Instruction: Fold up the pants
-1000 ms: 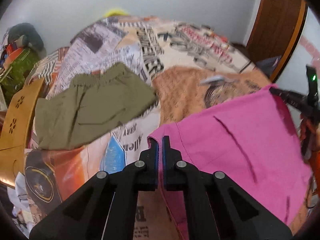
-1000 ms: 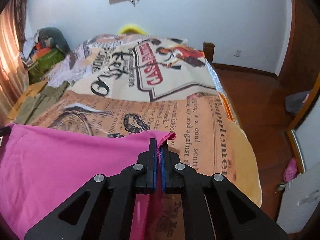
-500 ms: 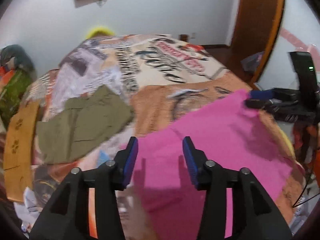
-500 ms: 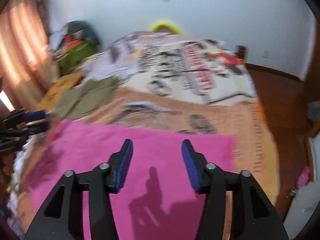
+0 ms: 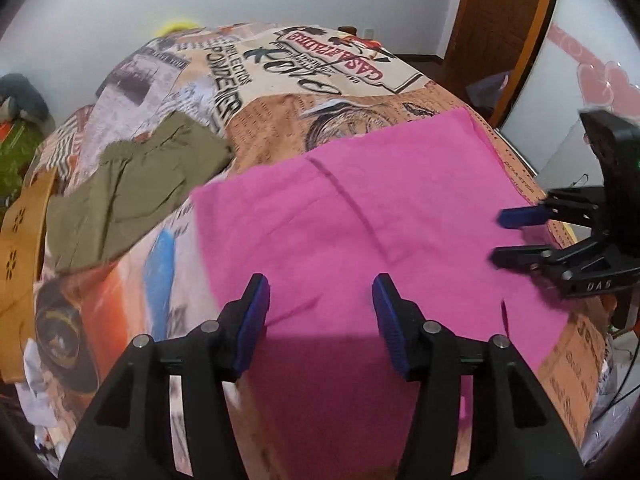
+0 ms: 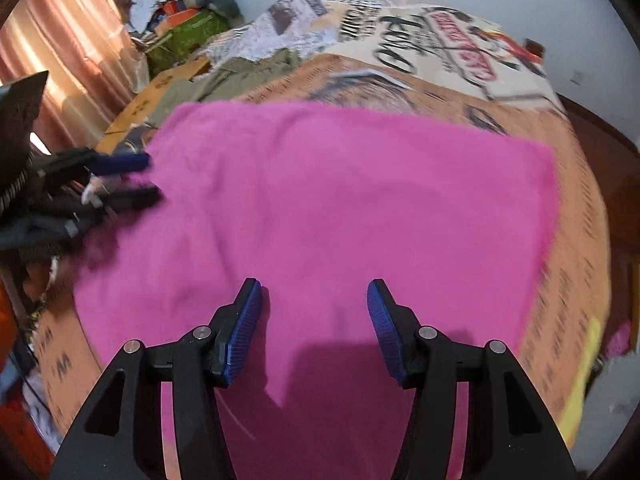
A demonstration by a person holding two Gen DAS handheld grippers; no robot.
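Presently, the bright pink cloth pants (image 5: pixel 360 216) lie spread flat on the printed newspaper-pattern bedspread (image 5: pixel 280 64), near its front edge. Left gripper (image 5: pixel 320 312) hovers over the near part of the garment, blue-padded fingers (image 5: pixel 252 320) spread wide, holding nothing. Right gripper (image 6: pixel 314 316) likewise sits above the pink fabric, jaws apart and empty. Olive-green cloth shorts (image 5: pixel 132 184) rest on the bedspread just beside the pants' far left corner; contact cannot be determined.
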